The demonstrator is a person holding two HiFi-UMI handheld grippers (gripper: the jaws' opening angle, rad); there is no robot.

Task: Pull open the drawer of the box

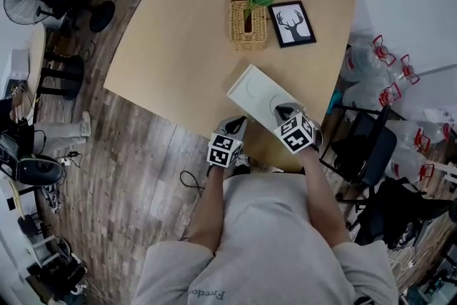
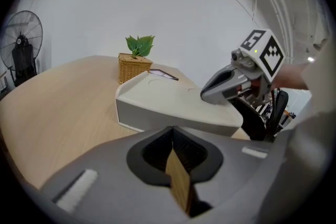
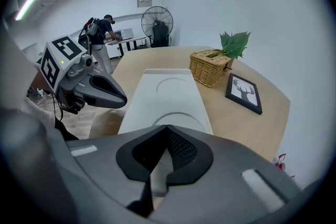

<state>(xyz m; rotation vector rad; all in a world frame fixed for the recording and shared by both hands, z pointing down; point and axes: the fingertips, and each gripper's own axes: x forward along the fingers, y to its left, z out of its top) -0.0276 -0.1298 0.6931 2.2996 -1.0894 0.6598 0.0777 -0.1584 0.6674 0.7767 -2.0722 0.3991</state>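
The left hand-held gripper [image 1: 235,125] hung just beside the near end of the white box [image 1: 255,92], tips together, holding nothing. The right hand-held gripper [image 1: 285,111] stood over the box's top, seemingly closed and empty too. The box lay by the table's [image 1: 178,39] near edge.

Wide bare tabletop [image 1: 164,46] lies open to the left of the white box [image 1: 257,93]. Beyond the box's far end, the wicker basket [image 1: 248,28] and the framed deer picture [image 1: 291,23] block the way. The right claw [image 1: 285,112] hangs over its near end.
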